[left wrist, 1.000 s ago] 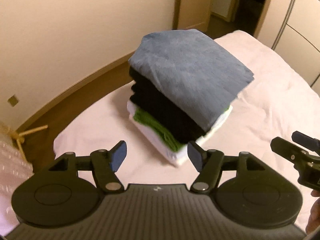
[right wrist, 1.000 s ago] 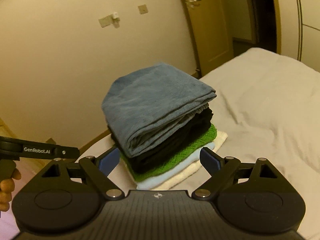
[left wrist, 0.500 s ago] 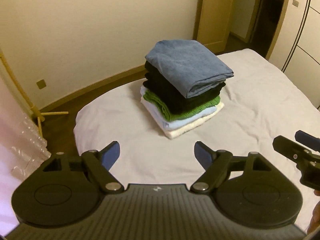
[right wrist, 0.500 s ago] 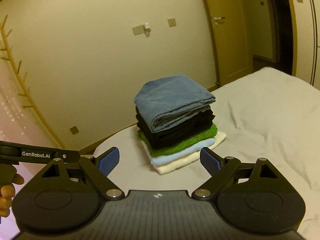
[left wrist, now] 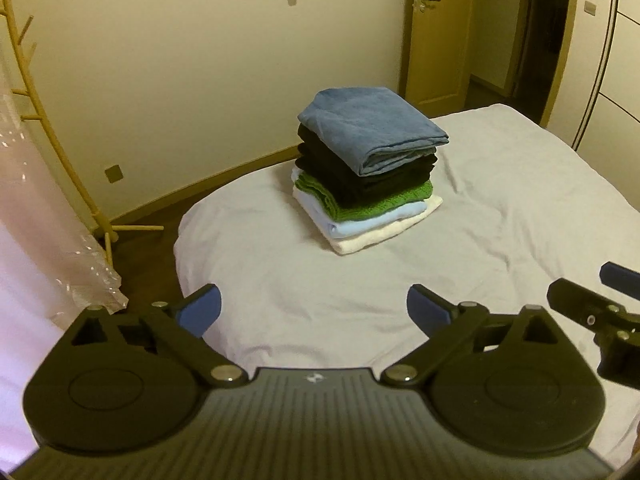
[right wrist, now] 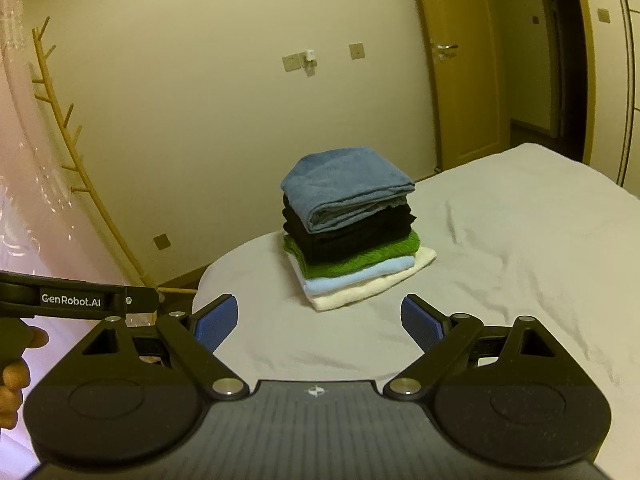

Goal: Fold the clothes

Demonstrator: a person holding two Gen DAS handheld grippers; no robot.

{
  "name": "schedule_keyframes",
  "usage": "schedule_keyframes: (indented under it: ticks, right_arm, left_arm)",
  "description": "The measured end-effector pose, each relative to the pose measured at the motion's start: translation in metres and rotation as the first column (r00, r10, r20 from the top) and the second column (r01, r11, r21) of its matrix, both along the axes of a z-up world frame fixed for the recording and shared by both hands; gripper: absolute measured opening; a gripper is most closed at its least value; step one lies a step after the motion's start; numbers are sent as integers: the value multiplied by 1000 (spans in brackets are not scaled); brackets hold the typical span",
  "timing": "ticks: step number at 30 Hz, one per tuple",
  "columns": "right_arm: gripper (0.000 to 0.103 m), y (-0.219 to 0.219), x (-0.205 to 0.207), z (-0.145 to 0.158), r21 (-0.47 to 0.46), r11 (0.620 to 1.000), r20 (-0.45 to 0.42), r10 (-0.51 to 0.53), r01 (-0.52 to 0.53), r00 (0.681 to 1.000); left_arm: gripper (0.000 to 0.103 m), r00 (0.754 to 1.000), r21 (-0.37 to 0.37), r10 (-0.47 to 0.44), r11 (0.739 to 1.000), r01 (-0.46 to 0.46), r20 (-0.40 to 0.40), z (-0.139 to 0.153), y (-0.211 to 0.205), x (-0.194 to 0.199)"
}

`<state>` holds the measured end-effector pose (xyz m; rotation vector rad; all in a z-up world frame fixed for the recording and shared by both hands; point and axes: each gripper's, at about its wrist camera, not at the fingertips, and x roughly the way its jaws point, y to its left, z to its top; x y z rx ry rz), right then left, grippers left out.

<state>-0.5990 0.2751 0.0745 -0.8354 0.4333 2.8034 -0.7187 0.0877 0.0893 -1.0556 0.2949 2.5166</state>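
A stack of folded clothes (left wrist: 370,168) sits near the far corner of a white bed (left wrist: 500,240). From top to bottom it holds a blue piece (left wrist: 372,132), black ones, a green knit, a light blue piece and a cream one. It also shows in the right wrist view (right wrist: 352,224). My left gripper (left wrist: 314,312) is open and empty, well back from the stack above the sheet. My right gripper (right wrist: 318,322) is open and empty too, also back from the stack.
A wooden coat rack (left wrist: 48,120) stands at the left beside clear plastic covers (left wrist: 36,208). A door (left wrist: 438,32) and wardrobe fronts (left wrist: 608,60) lie beyond the bed. The bed's rounded corner (left wrist: 192,232) drops to a dark floor.
Both grippers have pulled back and away from the stack, which now looks smaller and farther off. The stack has stayed in place.
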Motion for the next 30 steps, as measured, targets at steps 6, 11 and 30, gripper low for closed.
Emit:
schedule_keyframes:
  ticks: [6, 11, 30]
  right_arm:
    - [103, 7, 4, 6, 33, 999, -13, 7, -6, 1000]
    - [103, 18, -13, -2, 23, 1000, 12, 11, -12, 1000]
    - [103, 44, -116, -57, 56, 996, 201, 52, -65, 978]
  left_arm:
    - [102, 1000, 9, 23, 1000, -23, 4, -2, 5, 5]
    - [102, 998, 12, 47, 999, -47, 33, -16, 11, -2]
    - [102, 987, -1, 134, 991, -135, 92, -69, 24, -69]
